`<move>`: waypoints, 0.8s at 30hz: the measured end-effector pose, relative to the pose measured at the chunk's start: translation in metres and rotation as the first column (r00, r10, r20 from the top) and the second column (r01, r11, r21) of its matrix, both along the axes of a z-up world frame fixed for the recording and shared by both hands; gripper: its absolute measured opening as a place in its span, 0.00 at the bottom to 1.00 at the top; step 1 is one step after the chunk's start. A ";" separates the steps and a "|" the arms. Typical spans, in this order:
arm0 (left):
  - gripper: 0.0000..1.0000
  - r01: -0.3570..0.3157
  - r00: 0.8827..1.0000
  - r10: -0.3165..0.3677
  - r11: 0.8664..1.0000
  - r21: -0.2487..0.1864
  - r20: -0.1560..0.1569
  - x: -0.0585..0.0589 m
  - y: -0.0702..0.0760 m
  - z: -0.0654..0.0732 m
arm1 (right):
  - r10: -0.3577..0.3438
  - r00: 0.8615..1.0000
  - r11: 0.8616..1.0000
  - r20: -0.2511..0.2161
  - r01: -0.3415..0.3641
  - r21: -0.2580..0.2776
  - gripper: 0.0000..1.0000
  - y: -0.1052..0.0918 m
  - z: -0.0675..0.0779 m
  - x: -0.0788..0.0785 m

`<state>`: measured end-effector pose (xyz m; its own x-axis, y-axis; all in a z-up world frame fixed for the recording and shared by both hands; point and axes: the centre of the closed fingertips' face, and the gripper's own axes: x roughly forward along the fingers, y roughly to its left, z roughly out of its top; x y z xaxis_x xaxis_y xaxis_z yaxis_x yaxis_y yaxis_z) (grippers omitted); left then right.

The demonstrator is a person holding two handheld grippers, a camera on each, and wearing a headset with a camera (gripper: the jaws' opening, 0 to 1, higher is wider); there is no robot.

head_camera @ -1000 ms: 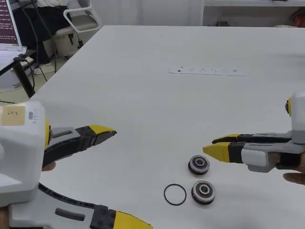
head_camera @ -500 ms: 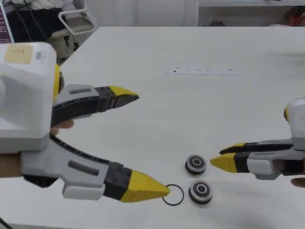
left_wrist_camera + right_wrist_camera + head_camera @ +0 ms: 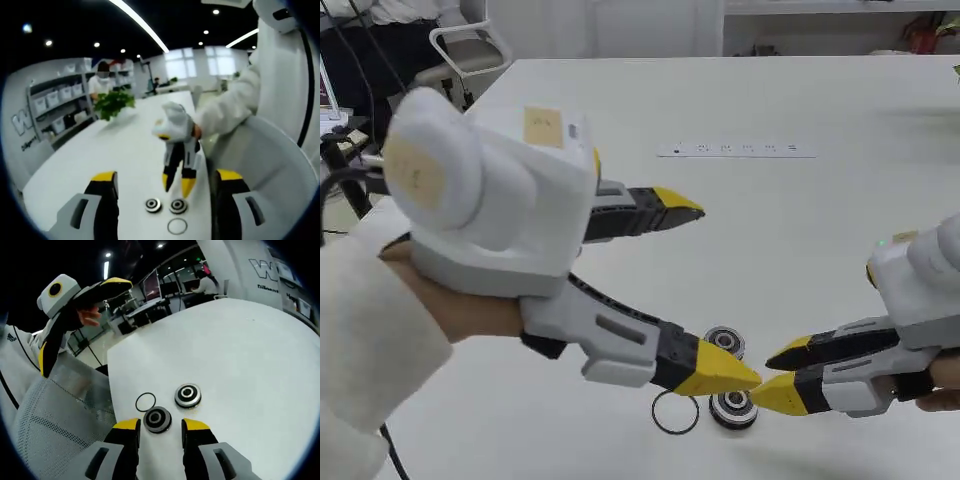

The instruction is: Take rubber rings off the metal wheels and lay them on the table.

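Observation:
Two metal wheels with black rubber rings lie flat on the white table (image 3: pixel 800 230): the far wheel (image 3: pixel 725 341) (image 3: pixel 188 395) (image 3: pixel 153 205) and the near wheel (image 3: pixel 732 408) (image 3: pixel 157 419) (image 3: pixel 177 205). A loose black ring (image 3: pixel 675 412) (image 3: pixel 145 401) (image 3: pixel 177 226) lies just left of the near wheel. My right gripper (image 3: pixel 768 378) (image 3: pixel 161 425) is open, its yellow tips on either side of the near wheel, low over the table. My left gripper (image 3: pixel 715 290) (image 3: pixel 166 175) is wide open, raised above the wheels; its lower jaw hides part of the far wheel in the head view.
A white power strip (image 3: pixel 735 150) lies farther back on the table. An office chair (image 3: pixel 470 50) stands beyond the table's far left corner. A green plant (image 3: pixel 114 102) sits at the table's other end, with shelves (image 3: pixel 55 100) behind it.
My left gripper has swung up and to the right, over the wheels. The right gripper has sunk toward the near wheel, so its tips flank it.

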<state>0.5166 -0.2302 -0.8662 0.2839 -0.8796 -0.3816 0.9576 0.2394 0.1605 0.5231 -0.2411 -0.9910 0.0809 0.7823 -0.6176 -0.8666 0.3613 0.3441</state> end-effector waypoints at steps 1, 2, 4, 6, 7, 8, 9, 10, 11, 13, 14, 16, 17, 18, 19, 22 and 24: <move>0.76 0.006 1.000 -0.006 1.000 -0.003 -0.026 0.000 -0.004 -0.009 | 0.012 1.000 1.000 0.000 -0.012 -0.004 0.31 0.000 -0.002 -0.002; 0.74 0.005 0.999 -0.005 1.000 0.000 -0.042 0.001 -0.005 -0.016 | 0.020 1.000 1.000 0.000 -0.020 -0.007 0.31 0.000 -0.003 -0.003; 0.71 -0.001 0.998 0.001 1.000 0.002 -0.055 0.003 -0.008 -0.027 | 0.034 0.999 0.999 -0.001 -0.034 -0.020 0.31 0.000 -0.006 -0.005; 0.70 -0.004 0.997 0.006 1.000 0.026 -0.078 0.004 -0.009 -0.043 | 0.046 0.999 0.998 -0.003 -0.046 -0.034 0.31 -0.002 -0.009 -0.005; 0.70 0.000 0.994 0.007 0.998 0.058 -0.105 0.002 -0.008 -0.054 | 0.047 0.999 0.998 -0.004 -0.047 -0.038 0.31 -0.002 -0.010 -0.005; 0.70 0.005 0.994 0.002 0.998 0.069 -0.111 0.002 -0.009 -0.059 | 0.049 0.999 0.998 -0.006 -0.049 -0.041 0.31 -0.002 -0.010 -0.005; 0.70 0.009 0.994 -0.001 0.997 0.071 -0.109 0.002 -0.011 -0.064 | 0.050 0.999 0.998 -0.007 -0.050 -0.042 0.31 -0.001 -0.011 -0.006; 0.69 0.011 0.994 -0.003 0.997 0.073 -0.113 0.002 -0.012 -0.068 | 0.052 0.999 0.998 -0.009 -0.053 -0.044 0.31 -0.001 -0.012 -0.006; 0.69 0.015 0.992 -0.006 0.997 0.077 -0.126 0.001 -0.013 -0.073 | 0.056 0.998 0.997 -0.009 -0.056 -0.046 0.31 -0.001 -0.012 -0.007; 0.66 0.015 0.989 -0.003 0.996 0.084 -0.147 0.002 -0.013 -0.082 | 0.069 0.998 0.996 -0.011 -0.070 -0.056 0.32 -0.002 -0.015 -0.009; 0.65 0.012 0.988 0.002 0.996 0.088 -0.154 0.002 -0.012 -0.086 | 0.074 0.997 0.995 -0.011 -0.074 -0.061 0.32 -0.002 -0.017 -0.009; 0.63 0.007 0.987 0.008 0.996 0.091 -0.161 0.003 -0.011 -0.091 | 0.078 0.997 0.995 -0.011 -0.079 -0.069 0.32 -0.002 -0.018 -0.010; 0.62 -0.001 0.987 0.016 0.996 0.090 -0.163 0.005 -0.010 -0.094 | 0.078 0.997 0.994 -0.014 -0.078 -0.072 0.32 -0.002 -0.018 -0.010; 0.61 -0.012 0.985 0.026 0.996 0.087 -0.168 0.007 -0.009 -0.096 | 0.077 0.997 0.994 -0.015 -0.078 -0.073 0.32 -0.001 -0.019 -0.011; 0.58 -0.027 0.984 0.041 0.996 0.082 -0.173 0.009 -0.009 -0.098 | 0.078 0.997 0.994 -0.013 -0.079 -0.075 0.32 -0.001 -0.019 -0.011; 0.50 -0.026 0.985 0.043 0.994 0.101 -0.168 0.009 -0.007 -0.107 | 0.090 0.996 0.993 0.002 -0.090 -0.081 0.33 -0.001 -0.021 -0.010; 0.46 -0.028 0.983 0.045 0.995 0.096 -0.175 0.009 -0.007 -0.110 | 0.100 0.995 0.992 0.017 -0.098 -0.081 0.35 0.001 -0.021 -0.011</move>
